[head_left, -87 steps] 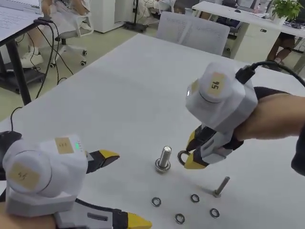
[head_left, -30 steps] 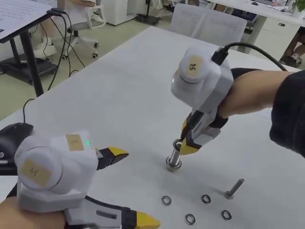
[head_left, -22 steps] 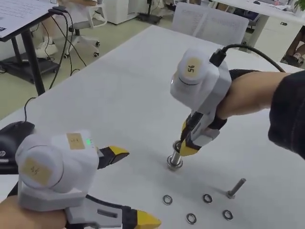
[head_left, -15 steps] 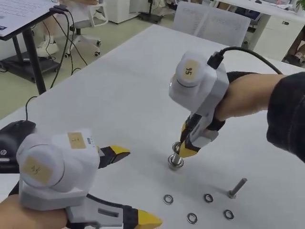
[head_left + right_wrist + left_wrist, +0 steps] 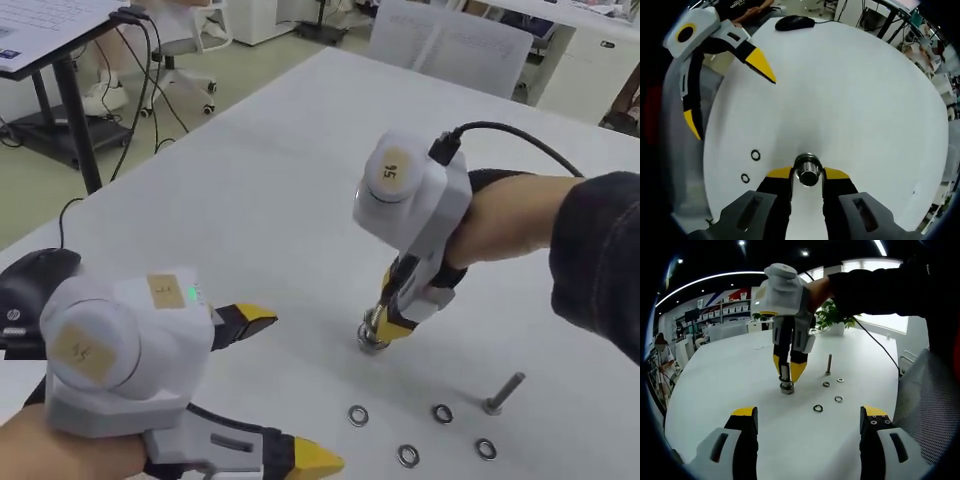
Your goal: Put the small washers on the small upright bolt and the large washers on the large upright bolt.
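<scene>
The large upright bolt [image 5: 371, 338] stands mid-table, and my right gripper [image 5: 384, 328] points down over it, one yellow tip on either side. In the right gripper view the bolt's top [image 5: 808, 170] sits between the jaws with a large washer ringed around it and gripped. The left gripper view shows the right gripper [image 5: 787, 371] low on the large bolt [image 5: 786, 386]. The small upright bolt [image 5: 500, 392] stands to the right, with several small washers [image 5: 358, 415] flat on the table nearby. My left gripper [image 5: 285, 390] hovers open at the near left, holding nothing.
A black mouse [image 5: 30, 280] lies at the table's left edge. Office chairs and desks stand beyond the far edge. The white tabletop [image 5: 280, 190] stretches bare behind the bolts.
My right gripper has gone down along the large bolt, from its top toward its base, with the washer. The left gripper has stayed about where it was.
</scene>
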{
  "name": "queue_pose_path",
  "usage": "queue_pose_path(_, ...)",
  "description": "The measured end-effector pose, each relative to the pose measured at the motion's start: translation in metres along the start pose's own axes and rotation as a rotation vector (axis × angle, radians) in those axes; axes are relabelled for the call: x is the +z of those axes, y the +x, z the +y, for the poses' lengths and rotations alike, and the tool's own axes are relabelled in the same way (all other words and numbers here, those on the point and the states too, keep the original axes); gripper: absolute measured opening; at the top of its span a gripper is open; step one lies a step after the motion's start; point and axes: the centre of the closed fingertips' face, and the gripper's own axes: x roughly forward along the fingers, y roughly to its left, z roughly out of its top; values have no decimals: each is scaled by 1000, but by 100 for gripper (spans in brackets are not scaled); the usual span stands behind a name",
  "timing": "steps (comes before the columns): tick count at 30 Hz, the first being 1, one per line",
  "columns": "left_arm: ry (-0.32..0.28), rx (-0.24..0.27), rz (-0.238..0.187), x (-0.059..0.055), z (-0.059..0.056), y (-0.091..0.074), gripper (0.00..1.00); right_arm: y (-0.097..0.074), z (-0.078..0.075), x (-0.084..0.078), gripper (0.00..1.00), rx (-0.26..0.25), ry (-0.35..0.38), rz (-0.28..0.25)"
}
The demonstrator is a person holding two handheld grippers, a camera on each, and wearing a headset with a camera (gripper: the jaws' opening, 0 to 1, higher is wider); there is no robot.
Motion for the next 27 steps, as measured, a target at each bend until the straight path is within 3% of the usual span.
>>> queue_pose_path(27, -4, -8, 5, -2, -2, 2, 83, 11, 0, -3, 24, -1, 8, 3)
